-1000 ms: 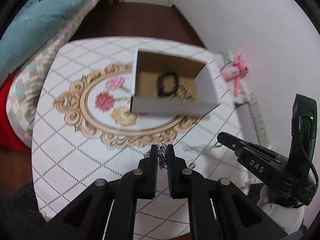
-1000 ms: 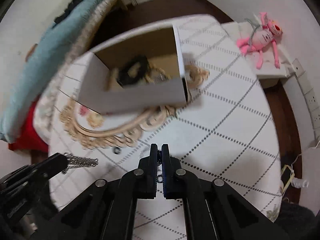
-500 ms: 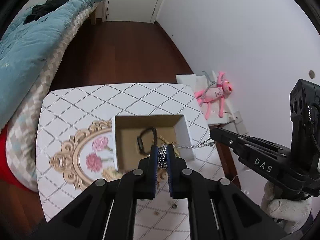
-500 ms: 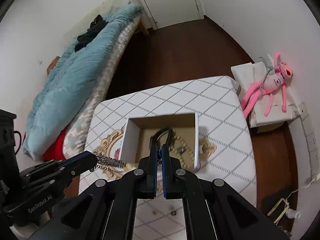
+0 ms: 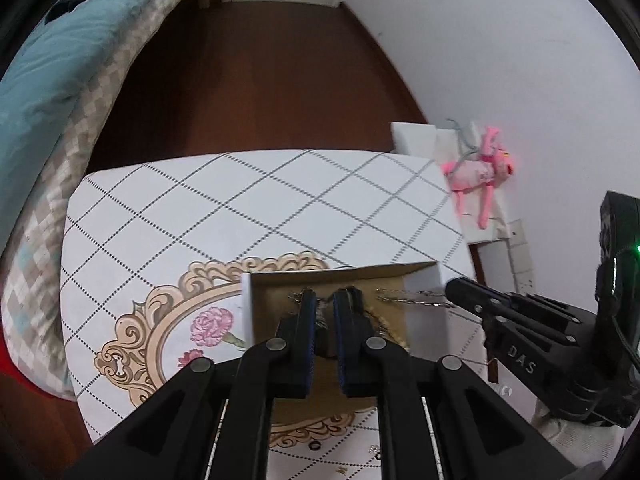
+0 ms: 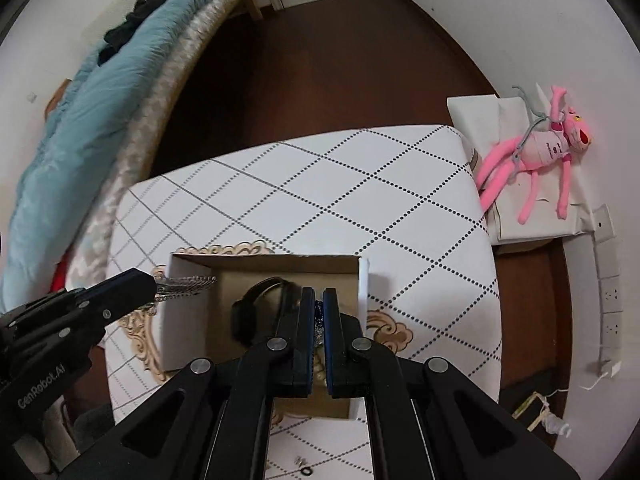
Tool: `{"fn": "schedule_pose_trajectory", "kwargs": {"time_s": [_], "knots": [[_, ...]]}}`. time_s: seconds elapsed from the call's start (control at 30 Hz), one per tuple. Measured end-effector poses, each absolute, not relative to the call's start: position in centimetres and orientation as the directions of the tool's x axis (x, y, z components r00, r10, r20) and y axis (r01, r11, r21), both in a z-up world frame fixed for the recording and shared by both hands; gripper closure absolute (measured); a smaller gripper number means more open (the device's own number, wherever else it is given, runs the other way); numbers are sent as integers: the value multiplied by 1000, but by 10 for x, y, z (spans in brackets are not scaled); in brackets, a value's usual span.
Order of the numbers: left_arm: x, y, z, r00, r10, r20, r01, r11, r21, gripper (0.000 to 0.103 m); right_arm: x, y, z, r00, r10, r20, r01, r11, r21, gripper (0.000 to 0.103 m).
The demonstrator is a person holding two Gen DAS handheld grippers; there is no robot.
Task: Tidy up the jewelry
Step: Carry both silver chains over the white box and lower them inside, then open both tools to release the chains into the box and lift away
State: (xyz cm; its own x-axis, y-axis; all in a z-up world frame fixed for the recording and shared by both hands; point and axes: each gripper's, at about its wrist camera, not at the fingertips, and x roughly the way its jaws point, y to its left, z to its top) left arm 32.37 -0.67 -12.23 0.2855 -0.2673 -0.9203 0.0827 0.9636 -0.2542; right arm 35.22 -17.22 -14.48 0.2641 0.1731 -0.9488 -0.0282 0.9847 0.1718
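While both grippers hang over the box (image 6: pixel 362 280):
L gripper (image 5: pixel 325 304): clamped on silver chain (image 5: pixel 412 295)
R gripper (image 6: pixel 319 306): clamped on chain's other end
Box: black band (image 6: pixel 250 312) inside

Each camera sits on a gripper and looks forward and down along its two black fingers, close above the open brown cardboard box (image 5: pixel 340 276) (image 6: pixel 264 268). The left view looks in from the box's left side, the right view from its right. Both share the box, the white table with dotted diamond lines (image 5: pixel 248 196) (image 6: pixel 360 184) and the pink stuffed toy (image 5: pixel 476 176) (image 6: pixel 536 152), and each sees the other gripper.
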Motion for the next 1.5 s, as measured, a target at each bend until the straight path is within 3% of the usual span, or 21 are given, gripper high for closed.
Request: {"fn": "schedule_pose_trajectory", "kwargs": {"time_s": [0.1,0.13,0.2,0.23,0.27,0.3,0.37,0.53,0.6,0.7,1.07,1.5], "knots": [[327,-2,-126,284,-228,-931,60,974,-220,94,359,-173,-155,213,171,-962,-23,985,170,98],[327,0,-127,287,-203,-936,52,979,-196,88,359,-173,-157,207,160,-965,-25,987,158,98],[325,3,-129,298,-160,-941,43,987,-154,63,357,-172,-158,204,139,-969,-35,990,134,93],[324,5,-130,303,-133,-944,34,991,-129,41,356,-172,-158,202,139,-970,-34,990,135,88],[322,5,-130,314,-108,-943,29,994,-105,34,355,-173,-158,205,137,-969,-31,991,133,75],[319,6,-131,328,-87,-941,28,996,-82,34,353,-173,-157,211,132,-968,-33,991,128,61],[315,8,-135,335,-36,-941,20,999,-31,26,348,-175,-155,228,119,-966,-30,993,115,47],[299,12,-147,344,7,-939,4,1000,10,2,333,-177,-154,265,39,-963,-35,999,31,23],[293,12,-152,338,11,-941,1,1000,12,0,326,-176,-157,280,0,-960,-38,999,-11,8],[285,10,-160,331,16,-944,4,1000,18,0,315,-174,-161,293,-31,-956,-43,998,-45,2],[258,9,-151,368,38,-929,-6,999,39,0,283,-169,-165,337,-61,-939,-27,997,-74,1],[193,10,-91,489,21,-872,-28,1000,8,0,219,-176,-99,487,-59,-871,13,998,-60,1]]}}
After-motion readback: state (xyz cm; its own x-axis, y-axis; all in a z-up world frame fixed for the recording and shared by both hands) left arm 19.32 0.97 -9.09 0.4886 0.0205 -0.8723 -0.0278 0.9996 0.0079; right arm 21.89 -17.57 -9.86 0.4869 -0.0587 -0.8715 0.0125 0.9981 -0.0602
